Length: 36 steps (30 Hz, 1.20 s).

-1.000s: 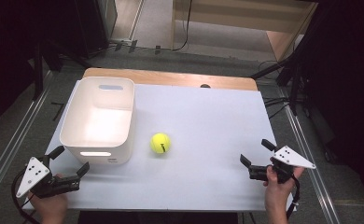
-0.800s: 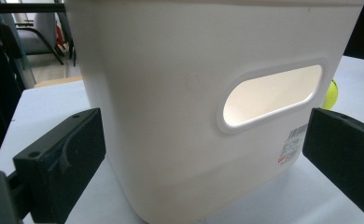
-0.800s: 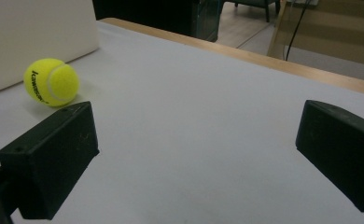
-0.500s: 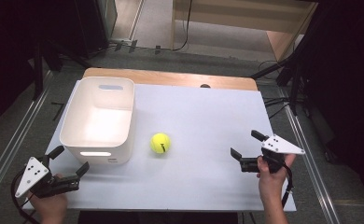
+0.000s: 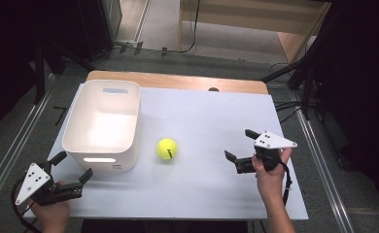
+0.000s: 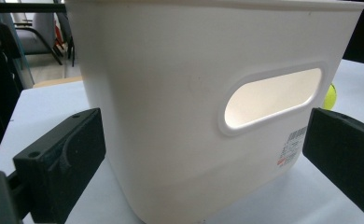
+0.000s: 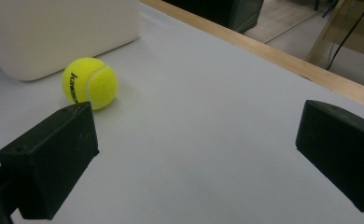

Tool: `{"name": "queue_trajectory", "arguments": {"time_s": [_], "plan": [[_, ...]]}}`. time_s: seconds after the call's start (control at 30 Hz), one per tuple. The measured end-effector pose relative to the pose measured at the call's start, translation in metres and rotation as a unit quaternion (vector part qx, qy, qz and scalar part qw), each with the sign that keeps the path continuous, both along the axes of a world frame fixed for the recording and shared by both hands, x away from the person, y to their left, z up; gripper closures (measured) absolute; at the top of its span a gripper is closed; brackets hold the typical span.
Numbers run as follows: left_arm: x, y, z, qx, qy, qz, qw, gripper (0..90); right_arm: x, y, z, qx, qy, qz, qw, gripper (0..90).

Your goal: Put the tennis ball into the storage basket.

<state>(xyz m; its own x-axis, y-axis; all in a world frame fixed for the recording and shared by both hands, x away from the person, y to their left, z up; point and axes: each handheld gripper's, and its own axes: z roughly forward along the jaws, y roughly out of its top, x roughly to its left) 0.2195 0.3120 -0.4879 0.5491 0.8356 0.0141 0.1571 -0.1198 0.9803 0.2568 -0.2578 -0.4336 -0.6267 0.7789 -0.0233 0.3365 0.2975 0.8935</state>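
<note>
A yellow tennis ball (image 5: 167,149) lies on the white table (image 5: 207,121), just right of the white bin (image 5: 102,125) and a little nearer than the bin's middle. The ball is untouched, with bare table all around it except for the bin wall close on its left.

The right gripper (image 5: 241,148) is held above the table on the right side, well apart from the ball, its 2 jaws spread wide and pointing left toward it. In the right gripper view the ball (image 7: 89,82) sits beyond the tip of the left-hand jaw, with black lettering on its felt, and the bin (image 7: 59,32) stands just behind it. Nothing lies between these jaws but table.

The left gripper (image 5: 73,167) is at the near left corner of the table, just in front of the bin's near wall. Its 2 jaws also stand wide apart and grip nothing. In the left gripper view the bin's wall with its oval handle slot (image 6: 272,100) is close ahead, and a sliver of the ball (image 6: 330,95) peeks past the bin's right edge.
</note>
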Motion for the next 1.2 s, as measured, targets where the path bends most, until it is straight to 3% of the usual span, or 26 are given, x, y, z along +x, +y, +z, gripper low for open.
{"name": "queue_trajectory", "arguments": {"time_s": [0.33,0.6,1.2], "plan": [[0.0,0.001,0.0,-0.004,0.0,-0.001,1.0,0.0,0.013,0.02,0.004,-0.013,0.017,0.028,0.9994,0.0],[0.001,0.001,0.0,-0.004,0.0,-0.001,1.0,0.0,0.021,0.034,0.004,-0.025,0.03,0.035,0.9986,0.0],[0.001,0.001,0.0,-0.009,0.001,-0.001,1.0,0.0,0.04,0.075,0.008,-0.055,0.055,0.08,0.9938,0.0]]}}
